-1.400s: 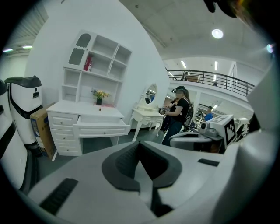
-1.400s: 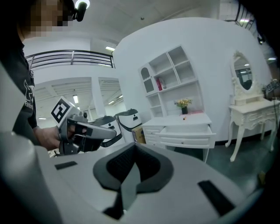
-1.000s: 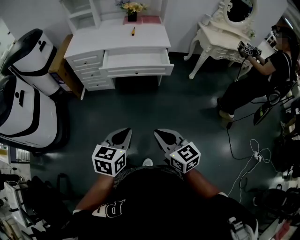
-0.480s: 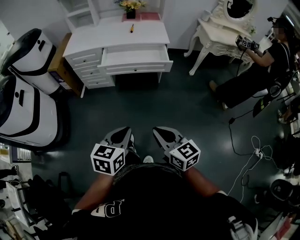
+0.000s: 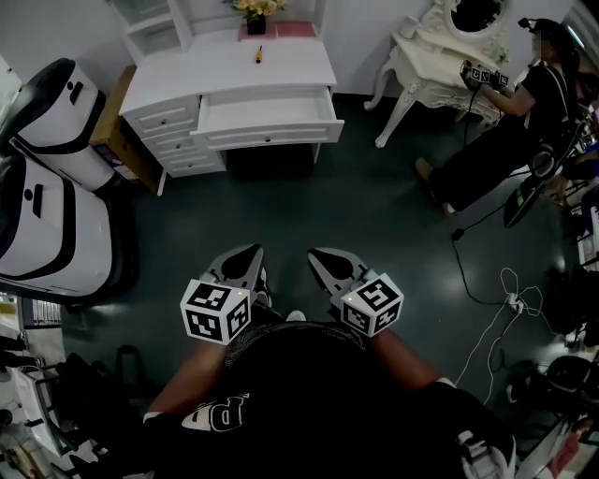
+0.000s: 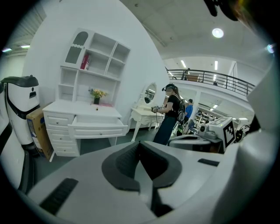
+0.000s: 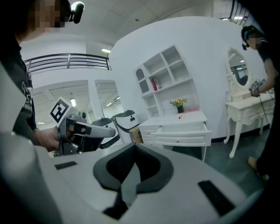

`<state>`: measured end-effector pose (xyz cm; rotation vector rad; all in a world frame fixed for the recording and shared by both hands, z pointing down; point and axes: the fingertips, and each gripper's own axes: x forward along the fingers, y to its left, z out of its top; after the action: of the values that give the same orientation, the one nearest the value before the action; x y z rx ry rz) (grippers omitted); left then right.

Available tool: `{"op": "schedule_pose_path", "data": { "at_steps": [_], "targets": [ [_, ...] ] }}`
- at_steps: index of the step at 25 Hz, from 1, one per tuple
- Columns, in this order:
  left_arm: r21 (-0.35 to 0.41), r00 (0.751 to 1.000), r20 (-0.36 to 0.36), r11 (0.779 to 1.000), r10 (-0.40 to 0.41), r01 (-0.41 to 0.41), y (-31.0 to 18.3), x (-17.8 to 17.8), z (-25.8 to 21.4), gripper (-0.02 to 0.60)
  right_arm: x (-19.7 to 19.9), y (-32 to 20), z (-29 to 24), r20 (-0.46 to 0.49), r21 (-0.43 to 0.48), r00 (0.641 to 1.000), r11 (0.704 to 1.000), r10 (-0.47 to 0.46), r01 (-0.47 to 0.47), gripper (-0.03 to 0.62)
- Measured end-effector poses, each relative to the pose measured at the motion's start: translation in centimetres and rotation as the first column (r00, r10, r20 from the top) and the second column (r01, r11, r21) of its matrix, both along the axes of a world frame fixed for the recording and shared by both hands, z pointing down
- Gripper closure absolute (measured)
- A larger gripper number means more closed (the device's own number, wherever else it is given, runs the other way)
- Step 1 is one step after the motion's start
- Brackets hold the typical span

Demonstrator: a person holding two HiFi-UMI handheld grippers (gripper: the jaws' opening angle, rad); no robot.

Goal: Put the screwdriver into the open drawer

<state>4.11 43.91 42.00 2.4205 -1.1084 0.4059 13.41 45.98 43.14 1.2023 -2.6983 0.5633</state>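
Left gripper (image 5: 245,260): jaws pressed together with nothing between them, held low before the wearer's body.
Right gripper (image 5: 322,260): likewise clenched on nothing, just beside the left.
Open drawer (image 5: 267,137): pulled out of the white desk (image 5: 187,79), well apart from both grippers across the dark floor.
Screwdriver (image 5: 258,54), location: flat on the desk top behind the drawer, near the flower pot (image 5: 255,21).
Screwdriver, axis: runs front to back, slightly slanted; tip end too small to tell.
Screwdriver, look: slender, yellow-orange with a darker part.
Change: grippers and screwdriver unmoved; the person (image 5: 524,112) at far right has drawn closer to the dressing table.
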Motion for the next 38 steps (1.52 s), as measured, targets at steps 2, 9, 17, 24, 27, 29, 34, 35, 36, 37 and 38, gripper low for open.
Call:
{"op": "schedule_pose_path", "data": {
  "at_steps": [2, 9, 17, 24, 27, 29, 34, 35, 36, 37, 38],
  "targets": [
    [-0.009, 1.000, 0.004, 1.000, -0.002, 0.002, -0.5, -0.5, 0.2, 0.570, -0.4, -0.7, 0.1, 0.000, -0.007, 1.000, 1.000, -0.004, 0.004, 0.585],
    [-0.020, 1.000, 0.017, 1.000, -0.010, 0.011, -2.8, -1.7, 0.3, 0.571, -1.4, -3.4, -0.1, 0.006, -0.006, 1.000, 1.000, -0.012, 0.012, 0.585],
    [-0.029, 1.000, 0.007, 1.000, -0.007, 0.007, -6.1, -2.1, 0.6, 0.570, -1.8, -6.1, 0.6, 0.002, -0.033, 1.000, 0.999, -0.003, 0.003, 0.585],
    [-0.056, 1.000, -0.005, 0.998, -0.003, 0.002, -9.9, -2.6, 1.4, 0.571, -2.7, -9.7, 1.4, -0.008, -0.066, 1.000, 0.998, 0.000, 0.000, 0.585],
    [-0.057, 1.000, -0.009, 0.998, -0.001, 0.000, -12.2, -3.4, 1.5, 0.570, -3.5, -11.9, 1.5, -0.013, -0.068, 1.000, 0.998, 0.001, -0.002, 0.585],
    [-0.053, 1.000, -0.011, 0.999, 0.001, -0.002, -13.8, -3.9, 1.4, 0.571, -4.0, -13.5, 1.3, -0.017, -0.062, 1.000, 0.998, 0.003, -0.004, 0.585],
    [-0.034, 1.000, -0.018, 0.999, 0.016, -0.016, -17.7, -5.1, 0.8, 0.571, -5.3, -17.2, 0.7, -0.029, -0.047, 0.999, 0.999, 0.014, -0.015, 0.585],
    [-0.029, 1.000, -0.019, 0.999, 0.019, -0.019, -18.3, -5.4, 0.6, 0.571, -5.6, -17.8, 0.7, -0.031, -0.045, 0.999, 0.999, 0.016, -0.018, 0.585],
    [-0.025, 1.000, -0.020, 0.999, 0.021, -0.022, -19.0, -5.8, 0.5, 0.570, -6.0, -18.5, 0.5, -0.033, -0.042, 0.999, 0.999, 0.019, -0.020, 0.585],
    [-0.021, 1.000, -0.021, 0.999, 0.024, -0.024, -19.8, -6.2, 0.3, 0.571, -6.3, -19.2, 0.3, -0.034, -0.038, 0.999, 0.999, 0.021, -0.023, 0.585],
    [-0.017, 0.999, -0.022, 1.000, 0.025, -0.026, -20.5, -6.6, 0.2, 0.571, -6.7, -20.0, 0.2, -0.035, -0.035, 0.999, 0.999, 0.024, -0.025, 0.585]
  ]
}}
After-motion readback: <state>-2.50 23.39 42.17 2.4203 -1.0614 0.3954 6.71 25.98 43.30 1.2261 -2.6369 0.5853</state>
